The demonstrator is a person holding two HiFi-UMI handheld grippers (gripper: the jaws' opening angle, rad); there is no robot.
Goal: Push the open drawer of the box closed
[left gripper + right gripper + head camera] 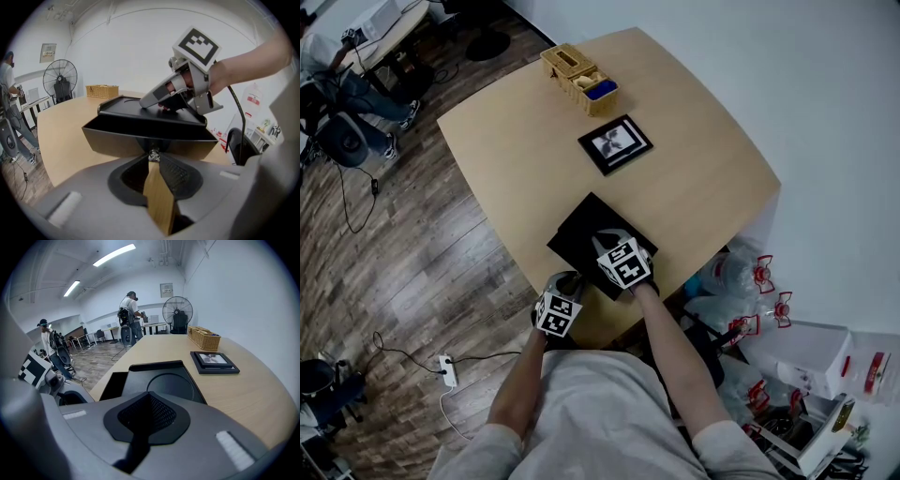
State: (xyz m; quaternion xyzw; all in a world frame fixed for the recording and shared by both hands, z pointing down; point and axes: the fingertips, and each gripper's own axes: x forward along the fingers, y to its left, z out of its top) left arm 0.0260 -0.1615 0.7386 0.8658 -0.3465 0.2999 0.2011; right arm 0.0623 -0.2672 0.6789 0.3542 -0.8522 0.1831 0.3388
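1. A black box (579, 234) sits at the near edge of a wooden table (703, 187). Its drawer (140, 138) stands pulled out on the side facing the person.
2. The left gripper (152, 159) meets the front of the box's drawer. Its jaws are drawn almost together, their tips pinched on the small metal knob (152, 154).
3. The right gripper (609, 242) rests on top of the box, its jaws closed with nothing between them.
4. Beyond the box lies a framed picture (616, 143), and farther still a wicker basket (579, 80).
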